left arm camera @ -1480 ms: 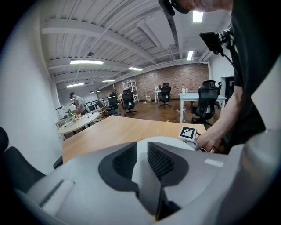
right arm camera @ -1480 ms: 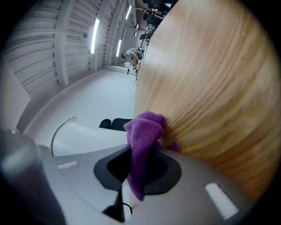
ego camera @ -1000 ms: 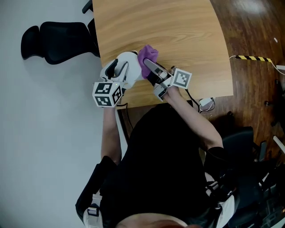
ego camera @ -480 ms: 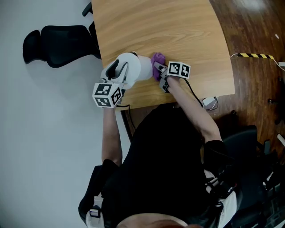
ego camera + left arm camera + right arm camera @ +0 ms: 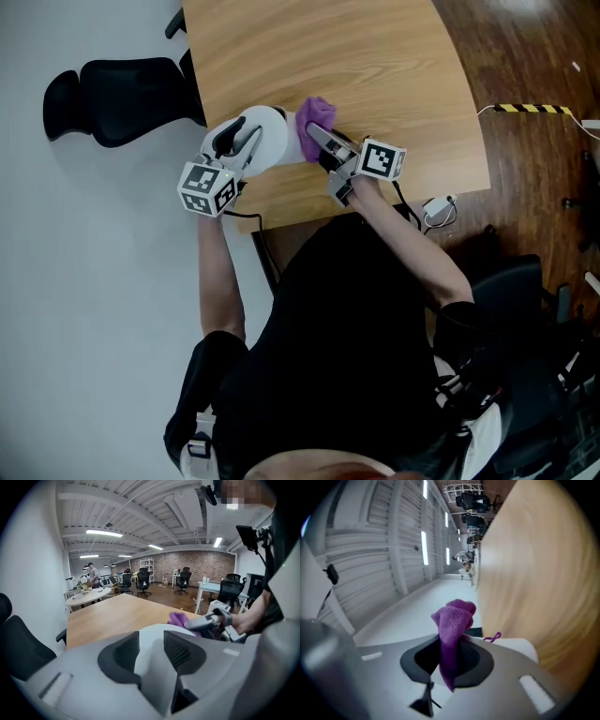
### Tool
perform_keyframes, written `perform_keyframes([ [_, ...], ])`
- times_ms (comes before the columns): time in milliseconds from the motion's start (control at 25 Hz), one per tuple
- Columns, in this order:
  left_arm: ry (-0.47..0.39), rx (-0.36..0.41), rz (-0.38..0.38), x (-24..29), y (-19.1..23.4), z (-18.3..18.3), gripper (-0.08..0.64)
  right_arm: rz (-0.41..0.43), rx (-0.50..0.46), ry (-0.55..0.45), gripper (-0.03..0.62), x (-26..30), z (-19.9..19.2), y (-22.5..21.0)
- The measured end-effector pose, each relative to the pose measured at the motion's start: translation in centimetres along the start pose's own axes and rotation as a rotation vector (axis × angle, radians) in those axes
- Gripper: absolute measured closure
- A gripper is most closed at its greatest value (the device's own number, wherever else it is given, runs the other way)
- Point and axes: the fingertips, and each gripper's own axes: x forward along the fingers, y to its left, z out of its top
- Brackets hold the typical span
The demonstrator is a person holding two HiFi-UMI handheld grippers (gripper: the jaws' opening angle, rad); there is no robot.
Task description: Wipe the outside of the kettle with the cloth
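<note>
Grasping white kettle (image 5: 272, 136) in left hand-held gripper (image 5: 239, 142), jaws just easing wider; right hand-held gripper (image 5: 319, 142) clenching purple cloth (image 5: 315, 114), cloth touching kettle side on table (image 5: 375, 66).

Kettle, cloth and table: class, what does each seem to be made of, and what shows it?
The kettle: smooth white shell with a soft sheen, probably plastic, possibly coated metal. The cloth: purple, fuzzy nap and soft folds, likely microfibre. The table: light wood grain with an even satin face, veneer or laminate.
</note>
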Motion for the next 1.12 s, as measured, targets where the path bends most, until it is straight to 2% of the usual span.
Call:
perform_keyframes([
  [40, -0.001, -0.001, 0.001, 0.0, 0.0, -0.1, 0.394, 0.105, -0.044, -0.015, 0.545, 1.4, 0.9, 3.7],
  [80, -0.001, -0.004, 0.001, 0.1, 0.0, -0.2, 0.394, 0.175, -0.066, -0.019, 0.545, 2.5, 1.3, 6.2],
  [120, -0.001, -0.007, 0.002, 0.1, 0.0, -0.2, 0.394, 0.203, -0.068, -0.021, 0.545, 3.1, 1.4, 7.0],
  [200, 0.0, -0.01, 0.006, 0.2, 0.0, -0.2, 0.394, 0.185, -0.058, -0.033, 0.545, 3.3, 1.3, 5.7],
  [280, 0.003, -0.004, 0.008, 0.3, -0.1, 0.0, 0.396, 0.079, -0.022, -0.038, 0.545, 2.5, 0.8, 1.7],
  [400, 0.003, 0.001, 0.011, 0.0, -0.4, 0.2, 0.396, -0.214, 0.12, -0.006, 0.545, 0.1, -1.3, -8.7],
  [520, 0.001, 0.003, 0.013, -0.3, -0.8, 0.1, 0.397, -0.442, 0.159, 0.09, 0.545, -2.5, -3.2, -16.3],
  [600, -0.003, 0.009, 0.013, -0.5, -0.8, 0.1, 0.397, -0.537, 0.133, 0.159, 0.544, -3.3, -3.9, -18.5],
  [680, -0.007, 0.012, 0.013, -0.8, -0.7, 0.0, 0.396, -0.581, 0.11, 0.208, 0.543, -3.3, -4.2, -18.6],
  [760, -0.01, 0.011, 0.012, -1.0, -0.8, 0.0, 0.397, -0.545, 0.11, 0.222, 0.543, -2.8, -3.6, -16.8],
  [800, -0.01, 0.011, 0.012, -1.0, -0.9, 0.1, 0.396, -0.479, 0.112, 0.202, 0.543, -2.1, -2.7, -14.7],
  [920, -0.012, 0.015, 0.011, -1.1, -1.0, 0.2, 0.396, -0.151, 0.046, 0.097, 0.543, 1.3, 1.5, -4.5],
  [1000, -0.013, 0.016, 0.013, -1.1, -0.9, 0.3, 0.396, 0.071, -0.036, 0.09, 0.543, 4.0, 3.4, 2.7],
  [1040, -0.012, 0.015, 0.013, -1.1, -0.8, 0.3, 0.397, 0.123, -0.047, 0.12, 0.543, 5.0, 3.4, 4.6],
  [1080, -0.011, 0.014, 0.014, -1.0, -0.8, 0.4, 0.397, 0.121, -0.032, 0.163, 0.543, 5.7, 3.0, 5.0],
  [1120, -0.009, 0.013, 0.015, -0.9, -0.8, 0.4, 0.397, 0.077, 0.005, 0.202, 0.541, 6.0, 2.6, 4.0],
])
